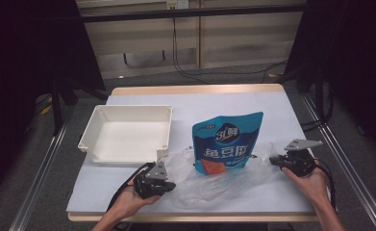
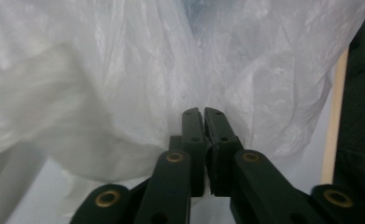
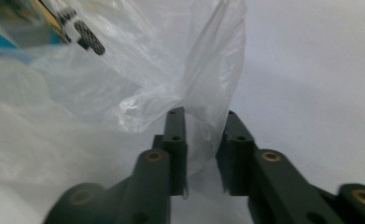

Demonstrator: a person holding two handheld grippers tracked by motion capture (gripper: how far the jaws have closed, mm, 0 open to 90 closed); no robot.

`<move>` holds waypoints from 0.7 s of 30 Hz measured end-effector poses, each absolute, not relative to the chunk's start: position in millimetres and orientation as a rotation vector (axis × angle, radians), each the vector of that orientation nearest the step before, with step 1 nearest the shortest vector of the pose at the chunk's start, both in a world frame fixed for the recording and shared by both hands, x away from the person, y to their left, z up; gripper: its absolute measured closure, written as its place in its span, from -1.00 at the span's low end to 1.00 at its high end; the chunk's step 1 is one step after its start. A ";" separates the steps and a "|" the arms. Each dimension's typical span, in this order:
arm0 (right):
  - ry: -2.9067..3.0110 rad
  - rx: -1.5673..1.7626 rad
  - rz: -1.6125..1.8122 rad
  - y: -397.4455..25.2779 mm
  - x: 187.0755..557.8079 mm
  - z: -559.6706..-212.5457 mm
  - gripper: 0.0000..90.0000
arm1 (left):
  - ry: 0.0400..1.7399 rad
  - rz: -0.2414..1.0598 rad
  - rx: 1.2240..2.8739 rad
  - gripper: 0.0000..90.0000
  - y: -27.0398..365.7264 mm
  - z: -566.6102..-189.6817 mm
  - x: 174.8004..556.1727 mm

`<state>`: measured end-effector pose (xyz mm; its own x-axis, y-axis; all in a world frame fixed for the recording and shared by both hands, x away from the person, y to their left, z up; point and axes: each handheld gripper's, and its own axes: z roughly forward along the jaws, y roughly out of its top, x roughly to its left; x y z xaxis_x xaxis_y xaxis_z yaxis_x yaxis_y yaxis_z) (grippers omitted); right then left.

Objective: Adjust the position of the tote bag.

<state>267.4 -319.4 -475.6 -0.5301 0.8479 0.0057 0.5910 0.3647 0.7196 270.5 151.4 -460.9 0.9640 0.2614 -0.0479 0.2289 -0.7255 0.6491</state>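
Dark curtains flanked a wooden-edged table (image 1: pixel 195 90) covered in pale sheeting, with cables trailing over the floor beyond its far edge. On that surface, toward ten o'clock from the centre, sat a white tray (image 1: pixel 92 126). Just right of it, a blue snack pouch (image 1: pixel 227 139) lay with its lower part tucked inside a clear plastic bag (image 1: pixel 209 185), which spread crumpled across the near half of the table. At seven o'clock, the left gripper (image 1: pixel 169 185) met the bag's left edge; in the left gripper view its jaws stood pressed together on a fold of the film (image 2: pixel 124 93), with no gap between the tips. At four o'clock, the right gripper (image 1: pixel 273 160) reached the bag's right edge. In the right gripper view its jaws stood narrowly apart, a twisted flap of plastic (image 3: pixel 208 93) rising between them and touching the left jaw, while the pouch showed blurred at the upper left corner (image 3: pixel 3 32).
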 end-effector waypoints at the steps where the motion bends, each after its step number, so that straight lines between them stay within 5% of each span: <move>1: 2.250 1.255 0.988 -320.7 266.3 -472.9 0.57 | 0.348 0.064 2.393 0.86 151.8 -458.7 270.0; 7: 2.165 1.261 1.071 -327.9 254.5 -455.9 0.15 | 0.358 0.083 2.291 0.44 154.4 -443.9 266.2; 14: 2.093 1.215 1.123 -327.1 237.0 -435.2 -0.10 | 0.359 0.103 2.211 0.19 158.4 -419.8 260.6; 19: 2.059 1.191 1.165 -327.3 223.9 -420.2 -0.11 | 0.340 0.138 2.166 0.16 161.3 -404.9 258.2; 21: 2.073 1.172 1.194 -325.7 220.3 -415.7 0.11 | 0.343 0.136 2.148 0.23 158.8 -403.1 259.0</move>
<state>220.3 -325.7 -415.7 -0.5224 0.8526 0.0146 0.4405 0.2551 0.8607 259.0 158.8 -403.1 0.9549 0.2953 -0.0325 0.1929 -0.5330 0.8238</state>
